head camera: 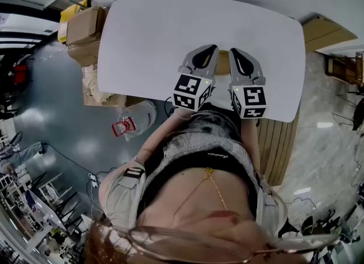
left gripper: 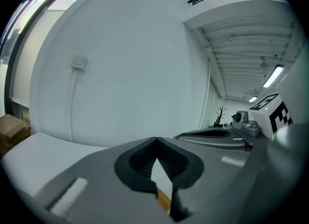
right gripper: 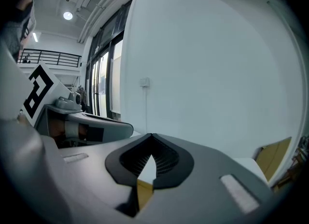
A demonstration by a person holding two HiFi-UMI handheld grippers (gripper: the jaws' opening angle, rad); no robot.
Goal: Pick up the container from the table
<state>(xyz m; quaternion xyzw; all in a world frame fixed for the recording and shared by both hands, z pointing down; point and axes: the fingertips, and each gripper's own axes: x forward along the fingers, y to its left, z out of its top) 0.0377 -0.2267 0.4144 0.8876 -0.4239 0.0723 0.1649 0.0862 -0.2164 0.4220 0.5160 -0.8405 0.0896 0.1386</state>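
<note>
White and smooth, the tabletop [head camera: 148, 35] has round corners and lots of bare room toward its far edge. Near the tabletop's front edge, two grey claws point side by side. The left claw [head camera: 211, 48] has its ribbed black pads [left gripper: 137, 162] pressed tip to tip, holding nothing. The right claw [head camera: 233, 51] is pressed together too, and empty. The tan container [head camera: 223, 64] shows in the thin gap between them; whether they touch it I cannot tell. Brown cardboard boxes [head camera: 85, 27] stand off the tabletop's left edge.
</note>
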